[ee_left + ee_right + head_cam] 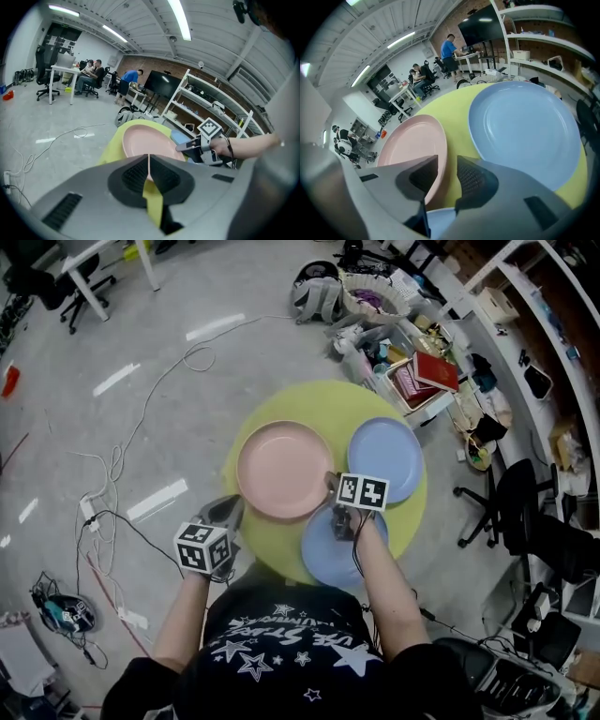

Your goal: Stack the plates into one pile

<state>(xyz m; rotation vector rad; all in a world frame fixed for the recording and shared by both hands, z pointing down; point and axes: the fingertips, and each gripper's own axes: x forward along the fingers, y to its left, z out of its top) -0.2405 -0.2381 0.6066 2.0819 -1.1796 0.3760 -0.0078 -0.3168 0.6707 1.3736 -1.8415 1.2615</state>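
On a round yellow-green table lie a pink plate, a blue plate at the far right and a second blue plate near me. My right gripper is open at the pink plate's right edge. In the right gripper view the pink plate's rim runs past the left pad, and the pads of the right gripper do not press on it. The far blue plate lies ahead. My left gripper is shut by the pink plate's near-left rim, holding nothing I can see.
Bags, boxes and a red book crowd the floor beyond the table. Shelves line the right wall. An office chair stands at the right. Cables trail over the floor to the left. People sit at desks far off.
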